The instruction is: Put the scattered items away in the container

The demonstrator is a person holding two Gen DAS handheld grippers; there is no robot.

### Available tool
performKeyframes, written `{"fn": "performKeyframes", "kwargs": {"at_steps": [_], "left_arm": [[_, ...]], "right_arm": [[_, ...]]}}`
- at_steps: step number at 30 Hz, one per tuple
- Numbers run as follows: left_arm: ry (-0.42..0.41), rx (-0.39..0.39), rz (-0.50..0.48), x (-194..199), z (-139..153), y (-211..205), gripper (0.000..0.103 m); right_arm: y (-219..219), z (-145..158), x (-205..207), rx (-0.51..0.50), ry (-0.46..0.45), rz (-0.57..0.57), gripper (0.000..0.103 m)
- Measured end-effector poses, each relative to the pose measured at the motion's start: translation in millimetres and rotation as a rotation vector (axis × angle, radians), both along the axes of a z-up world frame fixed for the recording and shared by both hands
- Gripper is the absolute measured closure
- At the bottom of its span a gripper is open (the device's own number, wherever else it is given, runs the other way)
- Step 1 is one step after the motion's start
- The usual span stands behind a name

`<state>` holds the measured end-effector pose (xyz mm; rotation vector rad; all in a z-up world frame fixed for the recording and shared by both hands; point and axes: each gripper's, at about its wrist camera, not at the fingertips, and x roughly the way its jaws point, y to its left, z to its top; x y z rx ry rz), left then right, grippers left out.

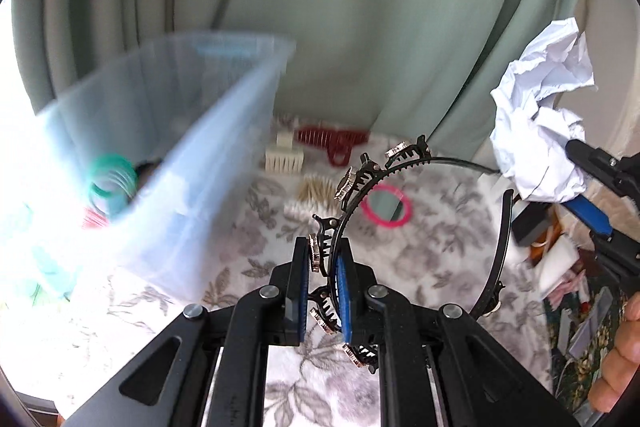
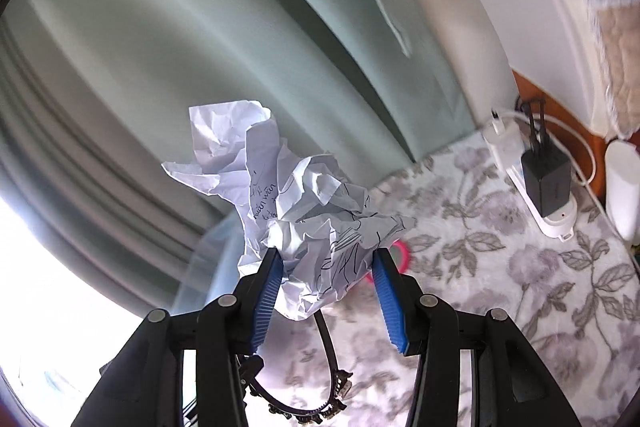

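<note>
My left gripper is shut on a black headband with small claw clips on it and holds it above the floral cloth. The clear plastic container stands to its left, with a green coil and other items inside. My right gripper is shut on a crumpled white paper ball and holds it in the air. The paper ball and the right gripper also show at the right of the left wrist view. The headband hangs below the right gripper.
On the cloth lie a pink ring, a red comb clip, a cream clip and a beige clip. A white power strip with a black charger sits at the right. Green curtains hang behind.
</note>
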<state>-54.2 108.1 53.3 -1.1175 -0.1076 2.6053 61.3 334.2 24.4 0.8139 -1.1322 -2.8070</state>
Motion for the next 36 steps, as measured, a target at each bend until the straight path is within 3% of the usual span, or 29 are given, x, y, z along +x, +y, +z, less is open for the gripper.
{"fn": "performKeyframes", "kwargs": {"at_steps": [8,17,36], "left_arm": [[0.121,0.051,0.037,36,54,-28,0.09],[0.204,0.092,0.078,62,87,-56,0.09],[0.297,0.149,0.256,73,115,-127,0.09]], "right_arm": [[-22,54,43,0.033,0.118,0.021,0.053],[-45,98,74,0.068,0.224,0.048,0.053],[-106,121,58,0.131,0.257,0.176,0.053]]}}
